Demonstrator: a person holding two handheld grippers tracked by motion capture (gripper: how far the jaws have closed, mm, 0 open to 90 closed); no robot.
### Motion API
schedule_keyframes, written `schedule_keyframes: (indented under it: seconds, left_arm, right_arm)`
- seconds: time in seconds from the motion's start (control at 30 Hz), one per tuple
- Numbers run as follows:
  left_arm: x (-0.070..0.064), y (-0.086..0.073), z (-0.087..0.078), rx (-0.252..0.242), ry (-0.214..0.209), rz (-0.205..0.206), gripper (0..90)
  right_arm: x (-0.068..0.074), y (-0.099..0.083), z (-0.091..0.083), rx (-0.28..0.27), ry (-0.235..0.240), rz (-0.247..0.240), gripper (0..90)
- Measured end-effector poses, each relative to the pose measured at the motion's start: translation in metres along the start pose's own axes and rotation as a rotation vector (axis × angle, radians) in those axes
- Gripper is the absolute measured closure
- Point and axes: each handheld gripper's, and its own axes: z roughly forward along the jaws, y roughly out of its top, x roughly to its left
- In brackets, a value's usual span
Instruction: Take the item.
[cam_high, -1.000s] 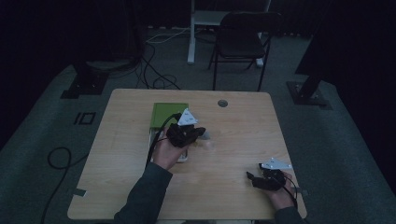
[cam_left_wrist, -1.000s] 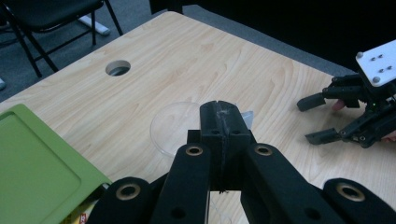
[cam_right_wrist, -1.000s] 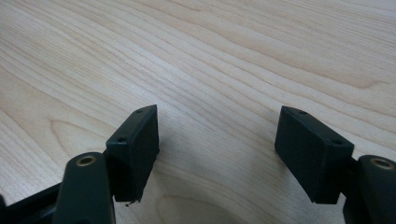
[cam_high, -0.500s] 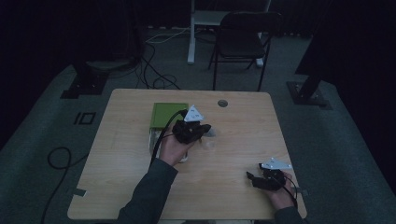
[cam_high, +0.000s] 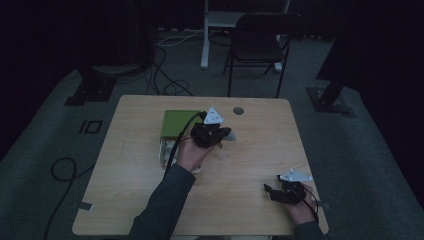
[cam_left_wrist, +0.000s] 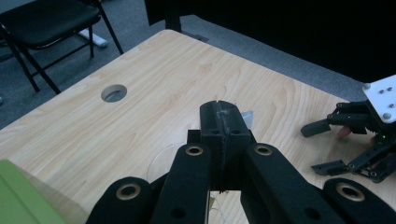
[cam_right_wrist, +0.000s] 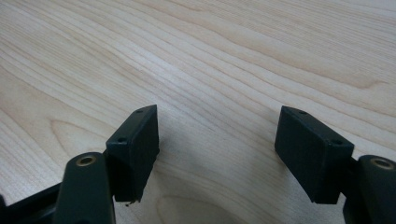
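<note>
My left gripper (cam_high: 226, 135) hovers over the middle of the wooden table (cam_high: 130, 200), its jaws pressed together. A thin clear plastic piece (cam_left_wrist: 247, 116) pokes out past the tips, and a faint transparent curve (cam_left_wrist: 156, 161) hangs beneath them. What the piece is I cannot make out. In the left gripper view the left gripper (cam_left_wrist: 224, 108) points toward the table's far right side. My right gripper (cam_high: 270, 191) rests low near the table's front right corner. Its two pads stand wide apart over bare wood, and the right gripper (cam_right_wrist: 217, 140) holds nothing.
A green-lidded box (cam_high: 175, 122) lies left of the left hand, with a pale open container (cam_high: 165, 150) at its near side. A round cable hole (cam_high: 238, 110) is in the table's far edge area. A black folding chair (cam_high: 262, 30) stands beyond the table.
The left gripper has moved right and slightly farther away from the green box, staying shut. The right gripper has not moved.
</note>
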Motion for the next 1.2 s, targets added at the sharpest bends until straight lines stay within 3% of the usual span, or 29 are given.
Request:
schedule_keyframes:
  seconds: [0.47,0.97,1.03,1.07,1.1,1.2]
  left_arm:
    - [0.006,0.001,0.025,0.01,-0.006,-0.009,90.0]
    - [0.018,-0.008,0.048,0.054,0.004,-0.05,90.0]
    - [0.02,-0.01,0.049,0.061,0.017,-0.066,87.5]
    - [0.021,-0.01,0.048,0.064,0.02,-0.071,72.4]
    - [0.021,-0.01,0.047,0.064,0.015,-0.072,68.5]
    - [0.022,-0.011,0.042,0.06,0.021,-0.066,64.4]
  right_arm:
    - [0.0,0.0,0.0,0.001,0.001,0.001,30.2]
    - [0.0,0.0,0.0,0.001,0.001,0.0,30.2]
    - [0.0,0.0,0.0,0.001,0.001,-0.001,30.2]
    - [0.0,0.0,0.0,0.001,0.001,0.0,30.2]
    - [0.0,0.0,0.0,0.001,0.001,0.0,30.2]
    - [0.0,0.0,0.0,0.001,0.001,0.0,30.2]
